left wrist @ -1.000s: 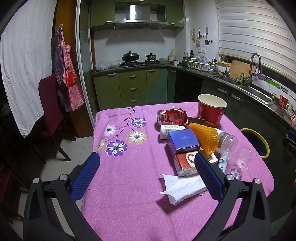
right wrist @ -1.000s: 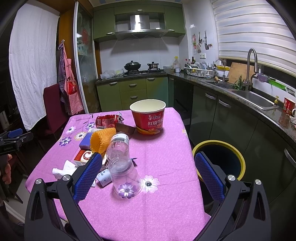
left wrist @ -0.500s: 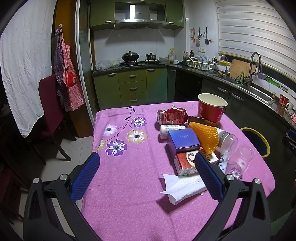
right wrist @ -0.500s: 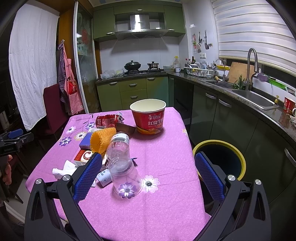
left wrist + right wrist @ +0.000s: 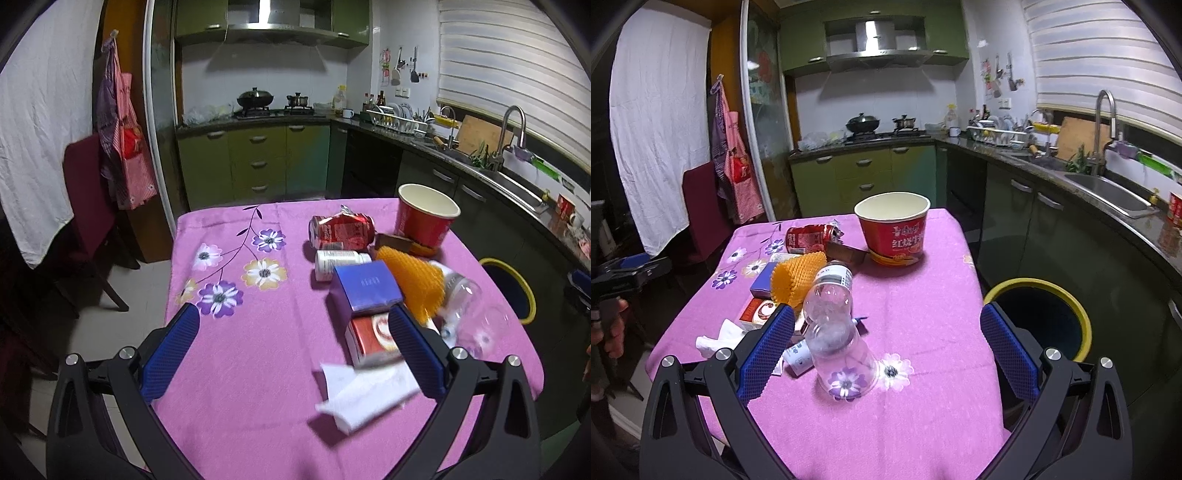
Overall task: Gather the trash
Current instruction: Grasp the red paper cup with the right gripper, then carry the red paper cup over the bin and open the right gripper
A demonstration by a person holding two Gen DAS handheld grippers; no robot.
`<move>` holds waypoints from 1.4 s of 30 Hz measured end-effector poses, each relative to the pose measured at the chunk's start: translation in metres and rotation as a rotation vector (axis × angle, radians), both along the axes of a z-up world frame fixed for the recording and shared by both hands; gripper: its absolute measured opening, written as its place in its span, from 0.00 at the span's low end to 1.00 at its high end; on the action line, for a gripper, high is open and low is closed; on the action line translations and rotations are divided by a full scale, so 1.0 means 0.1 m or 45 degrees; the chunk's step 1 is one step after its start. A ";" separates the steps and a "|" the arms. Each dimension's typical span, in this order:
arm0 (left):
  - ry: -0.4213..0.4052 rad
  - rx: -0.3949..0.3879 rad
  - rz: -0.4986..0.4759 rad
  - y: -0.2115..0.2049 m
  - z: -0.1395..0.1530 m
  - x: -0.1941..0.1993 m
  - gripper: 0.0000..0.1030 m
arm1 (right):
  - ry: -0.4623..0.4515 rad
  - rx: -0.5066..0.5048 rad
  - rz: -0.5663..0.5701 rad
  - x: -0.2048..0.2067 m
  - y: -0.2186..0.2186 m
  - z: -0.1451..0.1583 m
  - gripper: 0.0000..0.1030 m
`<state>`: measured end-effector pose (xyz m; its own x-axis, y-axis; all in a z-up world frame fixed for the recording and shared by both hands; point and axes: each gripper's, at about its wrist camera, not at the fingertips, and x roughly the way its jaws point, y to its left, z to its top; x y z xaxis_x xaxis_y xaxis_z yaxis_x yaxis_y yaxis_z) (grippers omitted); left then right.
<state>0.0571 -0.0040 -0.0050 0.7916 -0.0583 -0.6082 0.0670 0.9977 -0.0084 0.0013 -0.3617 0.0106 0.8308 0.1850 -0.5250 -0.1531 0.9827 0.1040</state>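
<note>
Plainly, the trash sits in a heap on the right half of the pink flowered tablecloth (image 5: 258, 369). Nearest the left gripper (image 5: 291, 347) lies a crumpled white tissue (image 5: 364, 393), then a red carton (image 5: 369, 338) with a blue box (image 5: 365, 286) behind it, an orange foam net (image 5: 415, 282), a white pill bottle (image 5: 338, 260) on its side, a crushed red can (image 5: 341, 230) and a red paper noodle bowl (image 5: 424, 219) standing upright. A clear plastic bottle (image 5: 833, 321) lies tipped over in front of the right gripper (image 5: 886, 350). Beside the table's right edge stands a yellow-rimmed bin (image 5: 1038, 321).

Both grippers are spread wide and hold nothing. The left one's right finger overlaps the red carton and the tissue in view; whether it touches them cannot be told. The right one's left finger sits just beside the clear bottle, again with contact unclear.

Compared with half a second ago, the left wrist view has blurred and the heap sits slightly nearer and lower between the fingers, so that gripper has moved in towards the tissue. The right wrist view is all but unchanged.
</note>
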 end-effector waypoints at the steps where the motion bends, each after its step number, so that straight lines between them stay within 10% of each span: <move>1: 0.003 0.001 0.005 0.02 0.00 0.10 0.95 | 0.019 0.019 0.017 0.10 -0.04 0.04 0.96; 13: 0.016 -0.009 0.166 0.33 -0.23 1.55 0.95 | 0.447 0.088 0.039 1.91 -0.39 0.25 0.95; 25: 0.065 -0.005 0.158 0.39 -0.67 2.05 0.95 | 0.803 0.047 -0.051 3.68 -0.42 -0.20 0.55; 42: 0.106 0.018 0.078 0.23 -0.82 2.03 0.95 | 1.033 -0.074 -0.103 4.14 -0.26 -0.62 0.07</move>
